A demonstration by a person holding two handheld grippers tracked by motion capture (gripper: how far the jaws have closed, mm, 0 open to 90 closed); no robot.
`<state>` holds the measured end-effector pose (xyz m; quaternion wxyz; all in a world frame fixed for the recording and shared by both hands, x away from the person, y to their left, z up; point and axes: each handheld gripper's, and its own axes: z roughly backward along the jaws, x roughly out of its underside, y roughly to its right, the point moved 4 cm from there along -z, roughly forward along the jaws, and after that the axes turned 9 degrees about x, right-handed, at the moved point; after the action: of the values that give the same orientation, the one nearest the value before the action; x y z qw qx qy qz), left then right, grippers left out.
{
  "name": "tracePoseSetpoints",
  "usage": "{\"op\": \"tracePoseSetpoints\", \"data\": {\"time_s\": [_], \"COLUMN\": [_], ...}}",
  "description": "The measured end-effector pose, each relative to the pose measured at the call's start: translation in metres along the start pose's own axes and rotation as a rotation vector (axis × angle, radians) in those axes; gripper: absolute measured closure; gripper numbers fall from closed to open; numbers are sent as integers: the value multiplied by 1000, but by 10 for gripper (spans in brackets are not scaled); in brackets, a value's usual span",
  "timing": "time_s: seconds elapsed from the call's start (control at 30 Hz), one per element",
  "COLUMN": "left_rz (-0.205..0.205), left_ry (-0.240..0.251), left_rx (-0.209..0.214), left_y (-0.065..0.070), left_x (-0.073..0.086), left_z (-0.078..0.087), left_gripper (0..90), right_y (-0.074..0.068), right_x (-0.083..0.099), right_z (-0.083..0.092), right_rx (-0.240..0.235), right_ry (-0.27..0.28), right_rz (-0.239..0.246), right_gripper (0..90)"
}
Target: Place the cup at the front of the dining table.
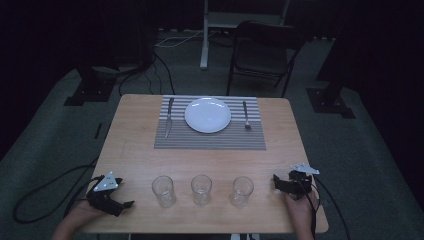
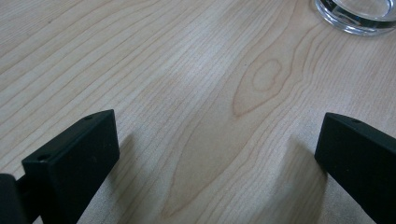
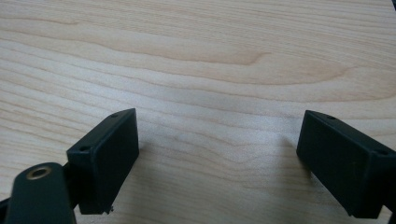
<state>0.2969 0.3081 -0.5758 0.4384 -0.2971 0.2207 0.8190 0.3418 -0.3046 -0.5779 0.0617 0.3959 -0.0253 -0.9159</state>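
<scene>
Pale smooth-grained wood table, clear glossy glass tumbler, matt black plastic jaws.

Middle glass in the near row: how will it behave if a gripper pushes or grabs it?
The middle glass looks clear, thin and smooth, so probably slippery between hard jaws and breakable. It stands taller than wide, so a push near the rim may tip it; lower down it would likely slide on the bare wooden table. Empty, so probably light.

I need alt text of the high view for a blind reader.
Wooden table: three empty glasses in a near row between the open left claw and right claw. Beyond, a striped placemat holds a white plate, knife left, fork right.
</scene>
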Motion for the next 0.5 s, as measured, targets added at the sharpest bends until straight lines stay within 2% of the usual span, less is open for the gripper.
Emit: {"op": "tracePoseSetpoints", "data": {"time_s": [0.5], "left_rz": [-10], "left_ry": [2], "left_rx": [10], "left_y": [0], "left_x": [0], "left_z": [0], "left_gripper": [5], "right_y": [0], "right_x": [0], "right_z": [0], "right_rx": [0], "right_ry": [0], "right_rz": [0], "right_gripper": [126]}}
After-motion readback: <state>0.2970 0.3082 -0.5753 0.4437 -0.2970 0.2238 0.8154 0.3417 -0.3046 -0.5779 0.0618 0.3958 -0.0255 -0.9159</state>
